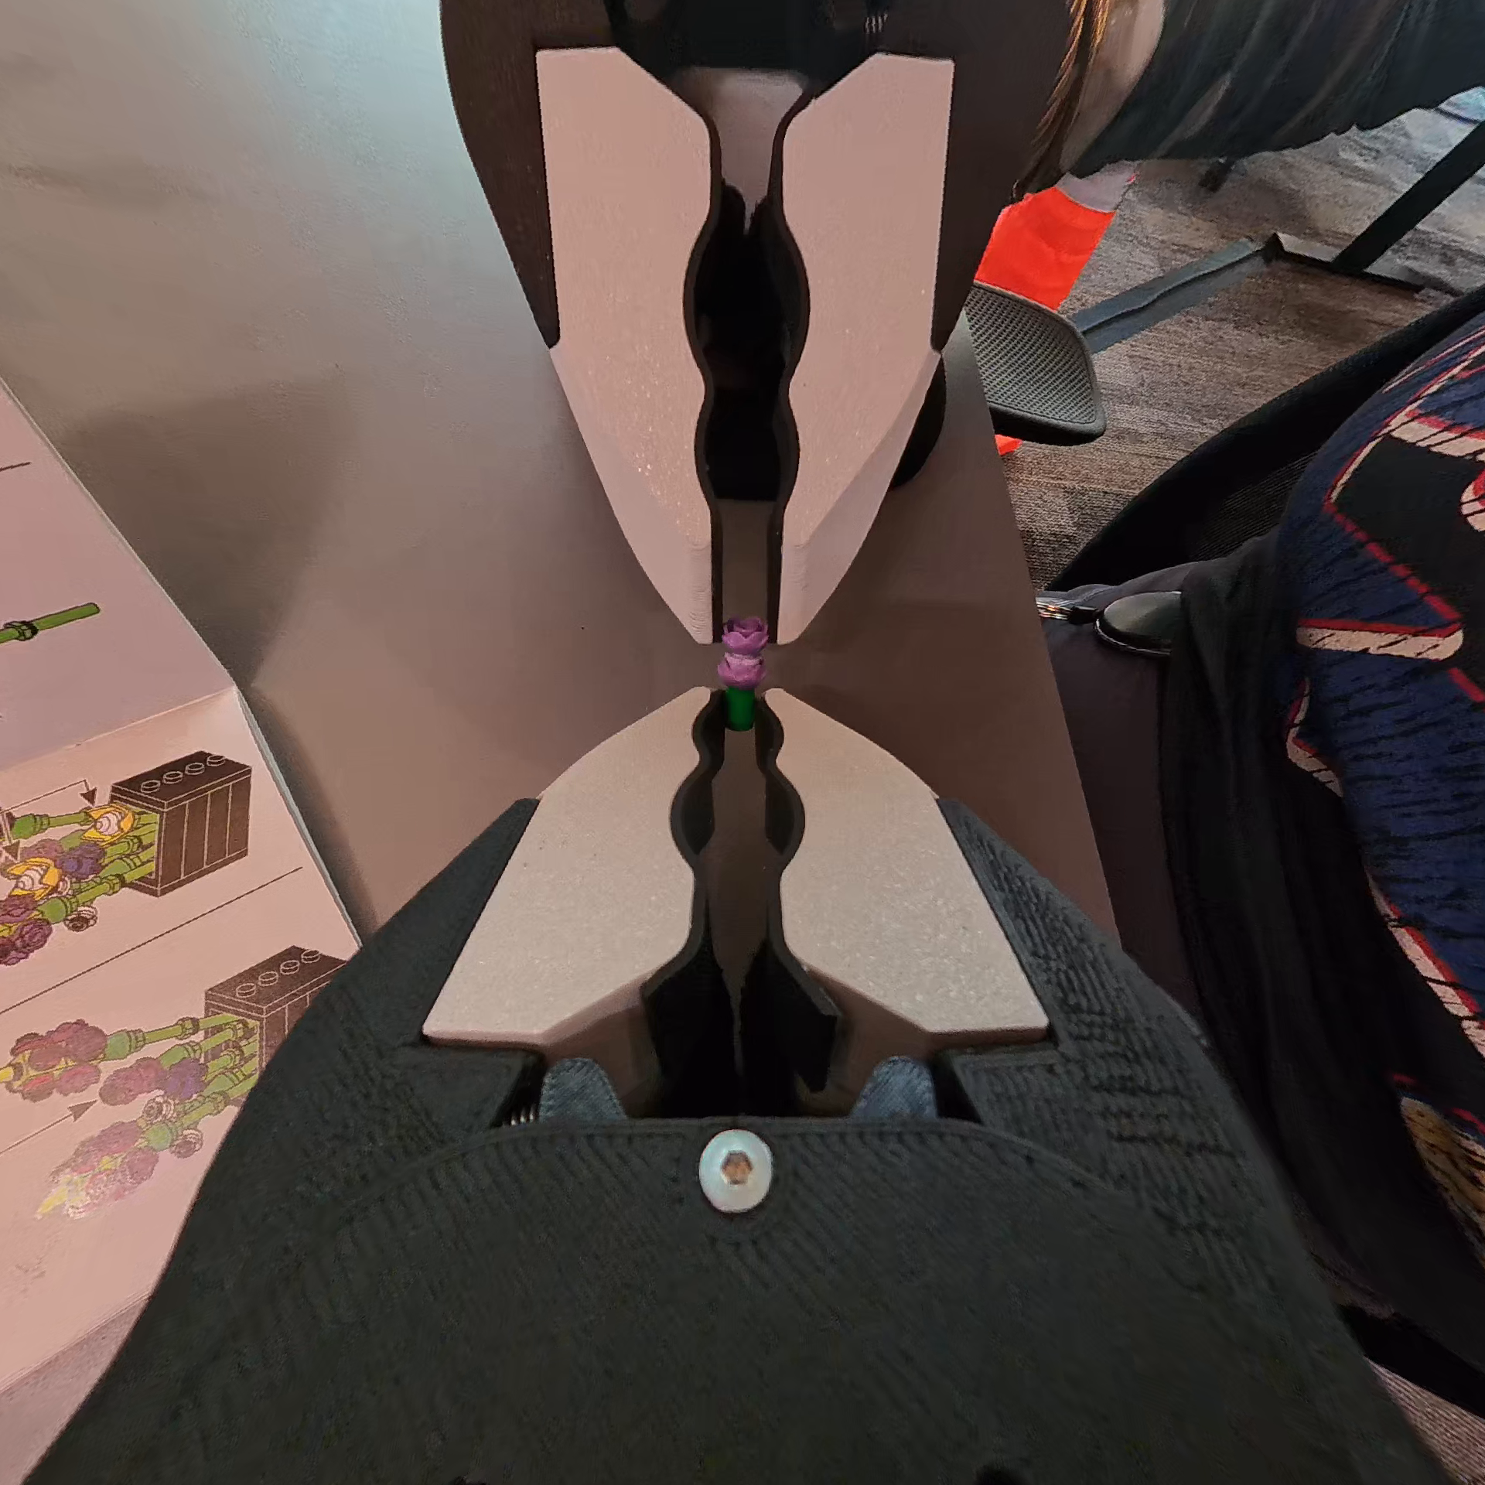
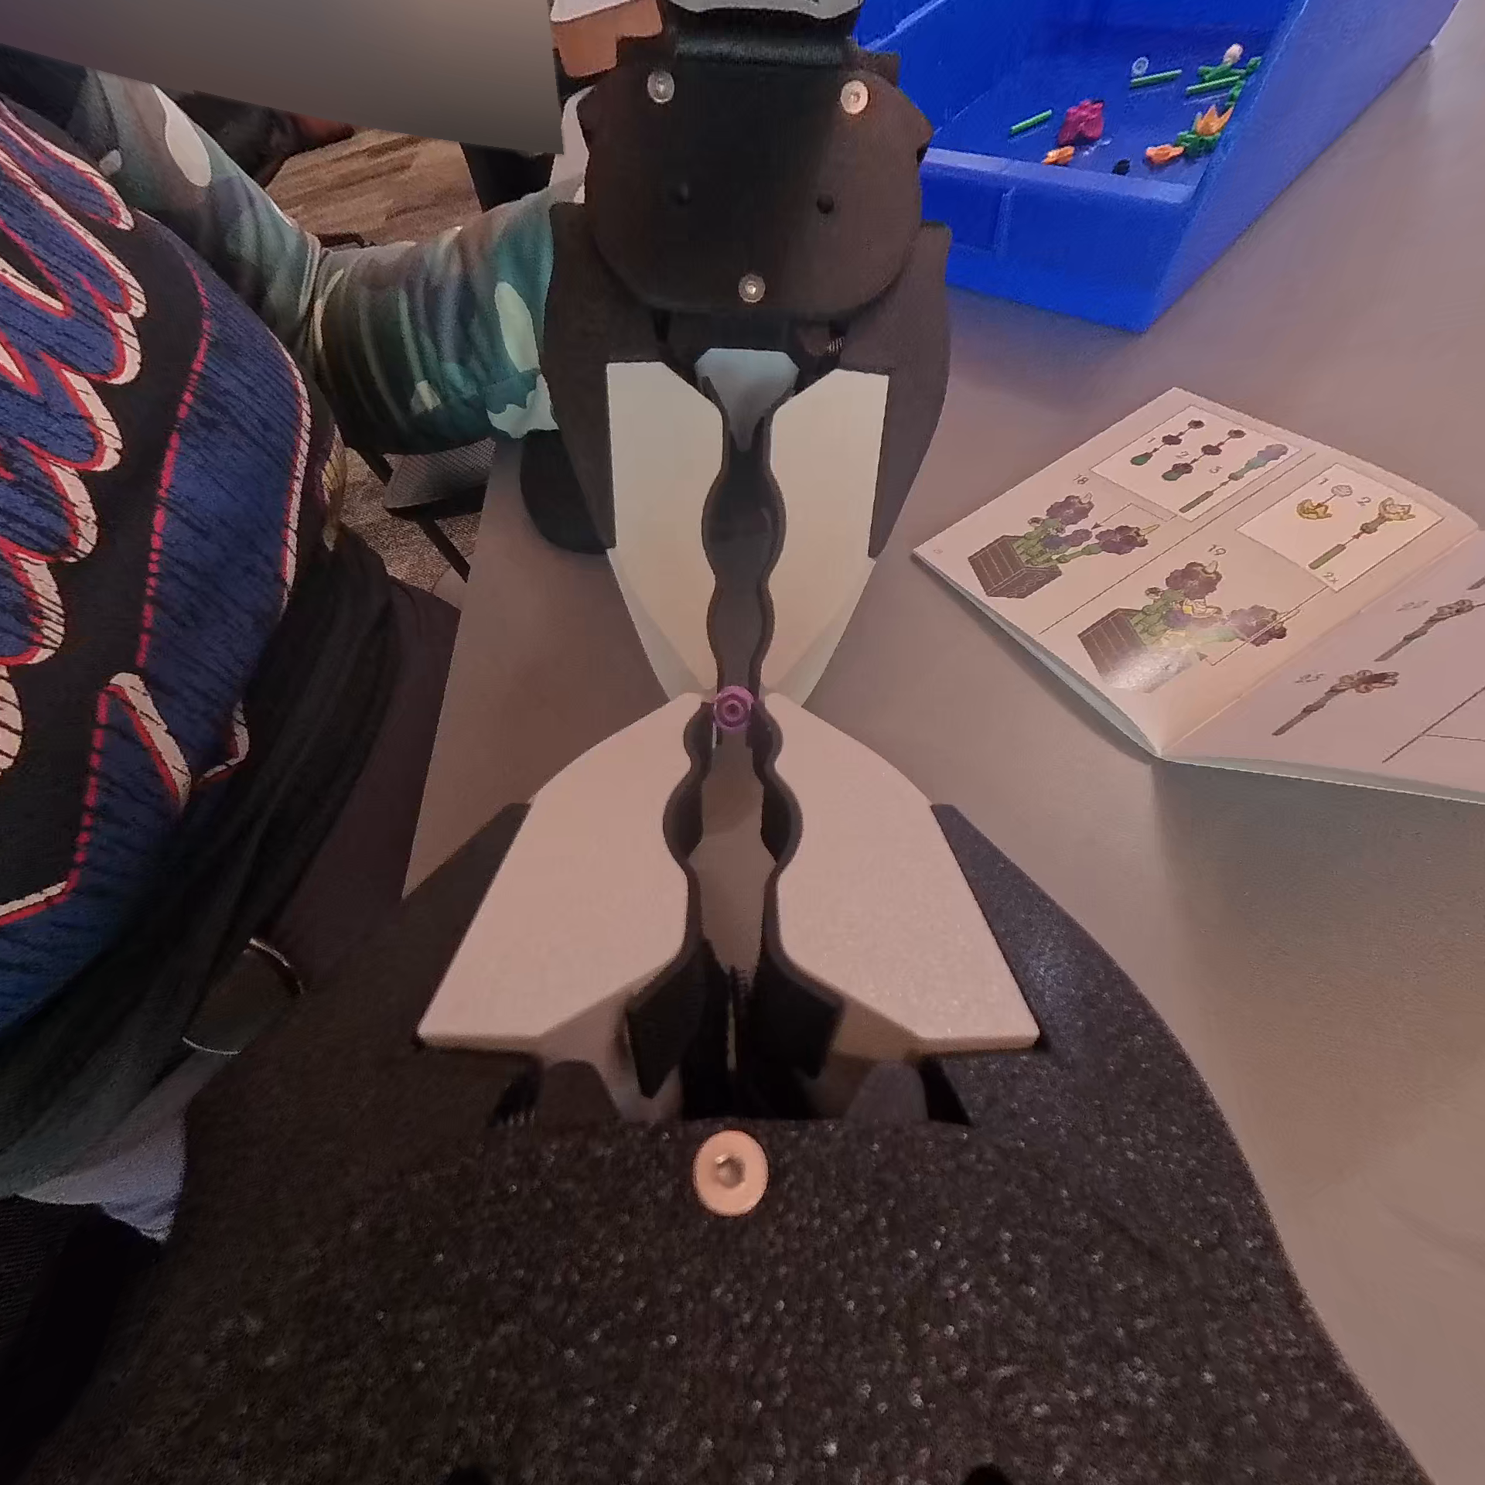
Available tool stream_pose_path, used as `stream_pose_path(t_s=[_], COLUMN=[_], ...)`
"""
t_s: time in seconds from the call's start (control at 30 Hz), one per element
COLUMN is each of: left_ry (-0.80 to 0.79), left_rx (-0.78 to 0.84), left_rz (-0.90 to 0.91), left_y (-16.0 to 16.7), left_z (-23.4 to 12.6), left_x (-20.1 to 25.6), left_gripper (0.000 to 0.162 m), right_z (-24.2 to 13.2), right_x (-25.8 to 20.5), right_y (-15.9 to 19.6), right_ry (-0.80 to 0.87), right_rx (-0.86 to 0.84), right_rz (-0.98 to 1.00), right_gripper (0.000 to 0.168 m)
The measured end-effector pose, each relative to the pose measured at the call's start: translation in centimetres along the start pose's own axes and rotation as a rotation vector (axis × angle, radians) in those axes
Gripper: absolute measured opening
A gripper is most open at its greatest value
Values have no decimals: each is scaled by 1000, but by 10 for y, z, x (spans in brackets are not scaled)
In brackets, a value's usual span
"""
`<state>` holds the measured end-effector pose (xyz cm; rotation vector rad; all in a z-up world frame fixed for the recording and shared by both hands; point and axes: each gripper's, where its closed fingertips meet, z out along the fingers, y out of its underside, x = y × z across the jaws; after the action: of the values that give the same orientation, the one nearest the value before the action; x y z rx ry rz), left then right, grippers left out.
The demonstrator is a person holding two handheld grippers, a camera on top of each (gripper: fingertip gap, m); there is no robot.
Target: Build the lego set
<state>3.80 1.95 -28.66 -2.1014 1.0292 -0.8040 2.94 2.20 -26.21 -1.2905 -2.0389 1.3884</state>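
Between both grippers, tip to tip above the table [image 1: 321, 402], we pinch the flower stem: left gripper [image 1: 739, 711] clamps green stem [image 1: 738, 709], right gripper [image 2: 733, 715] clamps purple blossoms [image 1: 743, 652]. Tiny, light, rigid, probably slippery; hold low.

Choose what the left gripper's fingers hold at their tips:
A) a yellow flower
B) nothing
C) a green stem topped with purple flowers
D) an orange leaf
C: the left gripper is shut on the green stem, and two purple flowers are stacked on its end, toward the right gripper.
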Motion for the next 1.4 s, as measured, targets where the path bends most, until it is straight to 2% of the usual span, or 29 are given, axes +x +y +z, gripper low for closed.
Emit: stream_pose_path(t_s=[0.4, 0.67, 0.83, 1.03, 1.4], left_ry=[1, -19, -24, -6, 8], left_rx=[63, 86, 178, 289, 404], left_rz=[4, 48, 76, 53, 31], left_y=[-7, -9, -18, -29, -42], left_z=[-6, -8, -17, -30, -42], left_x=[1, 3, 6, 6, 6], left_gripper=[7, 7, 6, 6, 7], right_z=[-2, -2, -4, -3, -10], right_x=[0, -4, -6, -6, -4], right_y=[-7, -9, -21, -20, -40], right_ry=[32, -5, -42, -40, -15], right_rx=[58, 75, 161, 160, 274], right_rz=[-25, -19, 9, 17, -6], right_gripper=[9, 10, 10, 9, 9])
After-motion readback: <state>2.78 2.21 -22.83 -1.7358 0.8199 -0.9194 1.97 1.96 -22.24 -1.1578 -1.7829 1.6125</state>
